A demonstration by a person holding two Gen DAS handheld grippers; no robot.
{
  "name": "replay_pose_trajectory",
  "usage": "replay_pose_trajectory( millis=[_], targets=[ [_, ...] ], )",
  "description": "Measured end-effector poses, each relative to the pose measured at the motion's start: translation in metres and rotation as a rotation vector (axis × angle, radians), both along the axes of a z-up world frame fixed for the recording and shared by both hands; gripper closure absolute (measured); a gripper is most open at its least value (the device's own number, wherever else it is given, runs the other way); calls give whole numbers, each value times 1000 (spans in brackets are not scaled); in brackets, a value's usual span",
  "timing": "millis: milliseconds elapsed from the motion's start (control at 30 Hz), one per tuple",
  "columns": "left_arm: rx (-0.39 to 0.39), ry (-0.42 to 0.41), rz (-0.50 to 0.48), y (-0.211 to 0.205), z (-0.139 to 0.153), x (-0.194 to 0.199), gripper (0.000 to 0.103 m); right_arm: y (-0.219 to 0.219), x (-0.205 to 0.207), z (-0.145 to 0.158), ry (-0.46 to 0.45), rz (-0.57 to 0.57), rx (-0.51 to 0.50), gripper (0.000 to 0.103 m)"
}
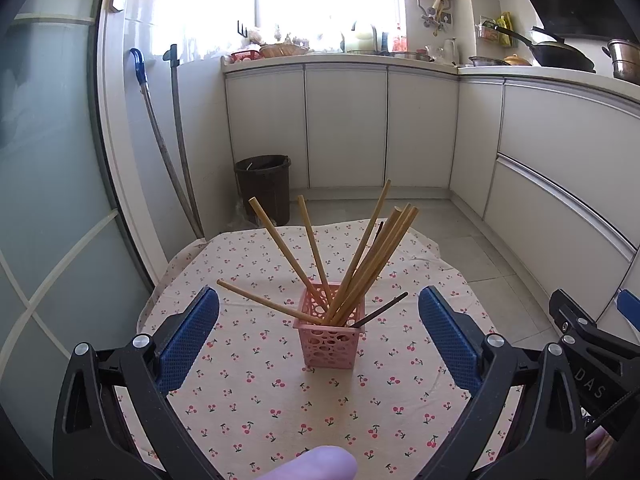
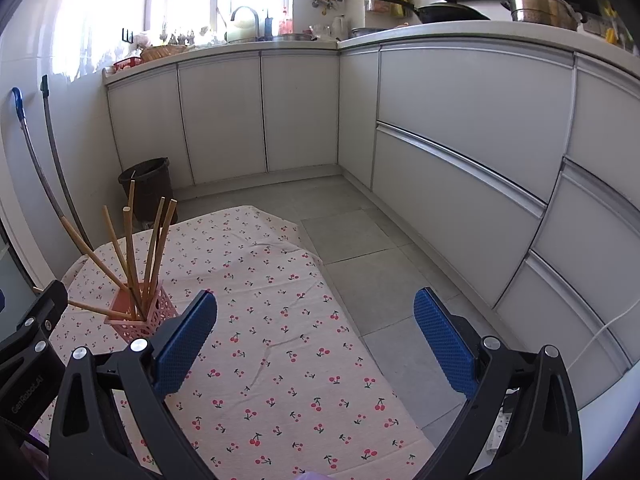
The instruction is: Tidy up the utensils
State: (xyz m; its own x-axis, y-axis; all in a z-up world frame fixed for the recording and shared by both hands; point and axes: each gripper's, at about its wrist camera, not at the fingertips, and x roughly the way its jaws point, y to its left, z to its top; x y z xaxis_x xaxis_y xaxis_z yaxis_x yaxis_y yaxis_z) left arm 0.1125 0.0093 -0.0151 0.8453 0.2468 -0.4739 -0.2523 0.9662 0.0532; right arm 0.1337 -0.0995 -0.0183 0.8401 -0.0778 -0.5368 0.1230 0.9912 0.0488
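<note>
A pink perforated holder stands upright on the cherry-print cloth, straight ahead of my left gripper. Several wooden chopsticks fan out of it, and one dark chopstick leans to the right. The left gripper is open, its blue pads on either side of the holder, short of it and apart from it. In the right wrist view the holder with its chopsticks sits at the far left. My right gripper is open over bare cloth, holding nothing.
A dark bin stands on the floor beyond the cloth. Two long handles lean against the left wall. White cabinets run along the back and right. A fingertip shows at the bottom edge. The right gripper's body enters at right.
</note>
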Motion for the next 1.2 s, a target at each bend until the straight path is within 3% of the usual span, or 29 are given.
replay_pose_trajectory(
  millis=[1200],
  targets=[
    [4, 18, 20, 2, -5, 4, 7, -2, 2, -4, 23, -5, 9, 7]
  ],
)
